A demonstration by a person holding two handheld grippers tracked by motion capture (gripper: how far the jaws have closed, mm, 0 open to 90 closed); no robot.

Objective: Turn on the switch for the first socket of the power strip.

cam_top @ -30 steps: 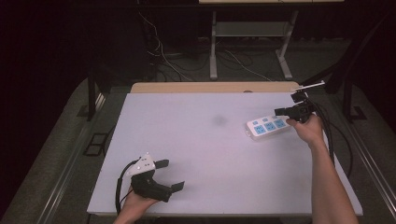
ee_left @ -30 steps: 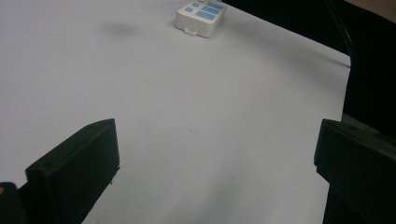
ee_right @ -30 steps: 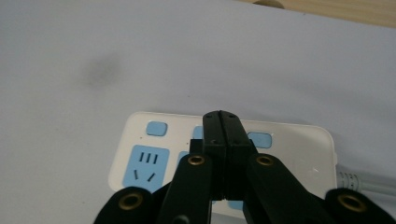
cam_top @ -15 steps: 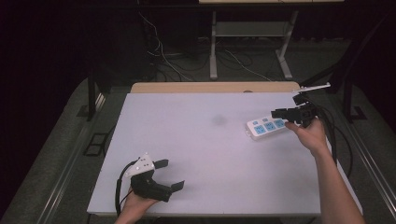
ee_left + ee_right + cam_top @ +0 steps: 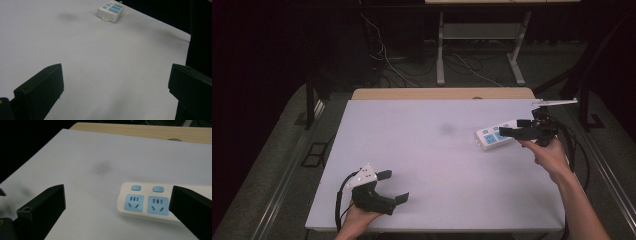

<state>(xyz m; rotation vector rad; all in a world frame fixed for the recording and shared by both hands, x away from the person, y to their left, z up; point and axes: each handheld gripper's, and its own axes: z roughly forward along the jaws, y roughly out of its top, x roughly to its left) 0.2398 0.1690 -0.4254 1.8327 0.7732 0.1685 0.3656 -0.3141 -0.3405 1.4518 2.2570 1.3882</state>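
Table (image 5: 437, 165) with a plain white top lies in front of me, and a strip of light wood shows along its far edge. A faint grey smudge (image 5: 446, 129) marks the white surface a little beyond the centre.

My left gripper (image 5: 393, 186) rests at the near left of the table, held in my left hand (image 5: 357, 220) at the table's front edge. Its two black jaws are spread wide with nothing between them. In the left gripper view, bare white tabletop lies between the jaws, and the power strip (image 5: 110, 9) sits far off near the top of the picture, well apart from this gripper.

My right gripper (image 5: 506, 132) is at the far right of the table, gripped by my right hand (image 5: 552, 156), with my forearm reaching in from the lower right. Its jaws are also spread apart, holding nothing. They point toward the power strip (image 5: 497, 136), a white bar with pale blue sockets lying flat on the table.

In the right gripper view, the power strip (image 5: 147, 202) lies between the jaws, closer to the right-hand jaw, which covers part of its length. Two blue sockets and two small blue buttons above them show on its top face. I cannot tell whether that jaw touches the strip. The grey smudge (image 5: 103, 167) lies just beyond the strip's end.
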